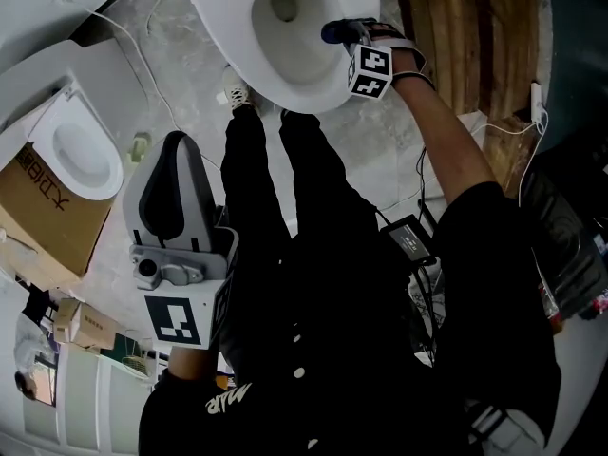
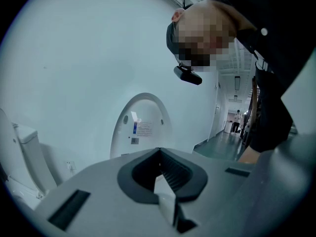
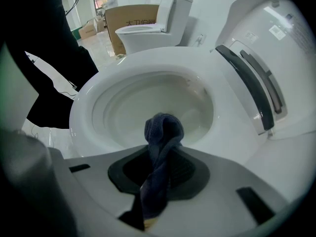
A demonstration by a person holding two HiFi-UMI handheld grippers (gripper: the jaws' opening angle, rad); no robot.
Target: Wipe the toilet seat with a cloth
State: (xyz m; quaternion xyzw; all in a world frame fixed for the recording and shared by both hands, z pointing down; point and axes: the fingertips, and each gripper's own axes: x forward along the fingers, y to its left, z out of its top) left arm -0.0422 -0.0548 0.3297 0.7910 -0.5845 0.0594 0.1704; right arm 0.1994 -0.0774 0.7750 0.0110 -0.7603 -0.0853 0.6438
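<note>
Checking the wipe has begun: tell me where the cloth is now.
The dark cloth is clamped in the right gripper, at the right side of the toilet rim in the head view, its bunched end over the bowl.

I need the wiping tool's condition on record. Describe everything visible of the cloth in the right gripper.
The cloth is dark blue with a soft, towel-like nap. It is bunched and twisted into a rope-like roll, clamped between the jaws of the right gripper, with its rounded free end sticking out forward. It sits over the open bowl of the white toilet, near the rim. Whether it touches the porcelain cannot be told.
</note>
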